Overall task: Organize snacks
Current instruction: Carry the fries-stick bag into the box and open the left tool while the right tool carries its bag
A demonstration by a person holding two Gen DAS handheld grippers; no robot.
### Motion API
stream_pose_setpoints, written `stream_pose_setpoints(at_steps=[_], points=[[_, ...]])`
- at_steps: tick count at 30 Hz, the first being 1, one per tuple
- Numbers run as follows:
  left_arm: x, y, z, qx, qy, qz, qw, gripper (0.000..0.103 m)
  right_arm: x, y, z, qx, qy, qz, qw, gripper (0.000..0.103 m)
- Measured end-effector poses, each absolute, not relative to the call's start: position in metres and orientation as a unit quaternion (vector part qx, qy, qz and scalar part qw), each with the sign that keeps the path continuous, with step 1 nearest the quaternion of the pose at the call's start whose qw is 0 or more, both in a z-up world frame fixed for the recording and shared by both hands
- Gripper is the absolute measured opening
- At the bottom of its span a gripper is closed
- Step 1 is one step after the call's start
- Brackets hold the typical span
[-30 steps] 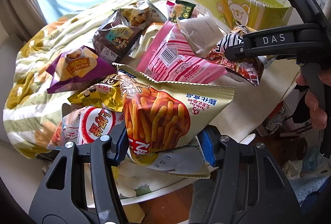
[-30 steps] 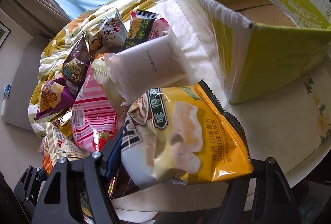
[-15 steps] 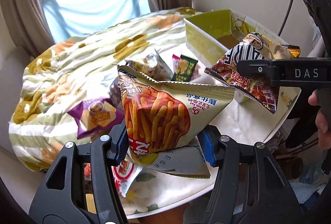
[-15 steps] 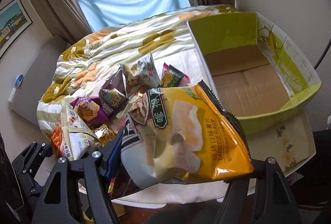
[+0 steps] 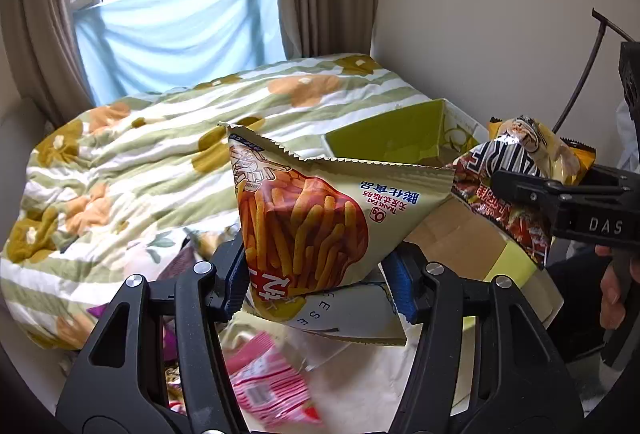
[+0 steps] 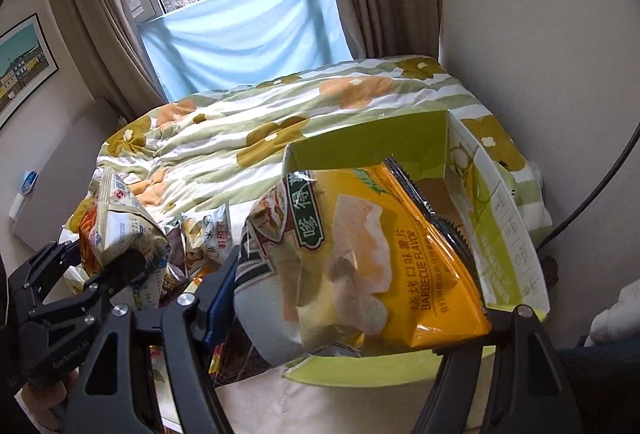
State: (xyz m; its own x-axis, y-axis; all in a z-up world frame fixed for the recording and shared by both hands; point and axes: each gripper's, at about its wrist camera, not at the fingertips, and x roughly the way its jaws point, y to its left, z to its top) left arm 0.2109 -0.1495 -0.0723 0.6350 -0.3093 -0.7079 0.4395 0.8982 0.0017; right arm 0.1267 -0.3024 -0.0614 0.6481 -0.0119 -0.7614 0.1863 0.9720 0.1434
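Observation:
My left gripper (image 5: pixel 318 282) is shut on a cream bag of orange potato sticks (image 5: pixel 304 226), with a white cheese packet (image 5: pixel 344 322) pinched under it. It hangs above the table, left of the green cardboard box (image 5: pixel 384 141). My right gripper (image 6: pixel 360 310) is shut on a yellow barbecue chips bag (image 6: pixel 384 258) and a black-and-white striped bag (image 6: pixel 256 274) beneath it, both over the near edge of the open box (image 6: pixel 360 141). The box floor shows bare cardboard. Each gripper also appears in the other's view: right gripper (image 5: pixel 500 185), left gripper (image 6: pixel 132 262).
Loose packets lie below on the white floral tablecloth (image 6: pixel 340 406): a pink striped one (image 5: pixel 272 390), a purple one (image 5: pixel 180 266), several more (image 6: pixel 208 234). A bed with a floral quilt (image 5: pixel 160 161) lies behind, a wall and a dark cable (image 6: pixel 592 193) to the right.
Both grippers have risen with their bags and moved toward the green box. The snack pile has dropped low in both views, and the window and wall have come into sight.

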Motion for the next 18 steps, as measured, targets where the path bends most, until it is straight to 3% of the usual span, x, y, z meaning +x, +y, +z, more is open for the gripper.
stream_pose_setpoints(at_steps=[8,18], points=[[0.292,-0.258,-0.095,0.071,0.414,-0.206,0.884,0.054,0.171,-0.385,-0.064,0.097,0.428,-0.03,0.898,0.069],[0.346,-0.329,-0.143,0.101,0.468,-0.171,0.861,0.055,0.2,-0.445,-0.085,0.107,0.455,-0.012,0.884,0.069]])
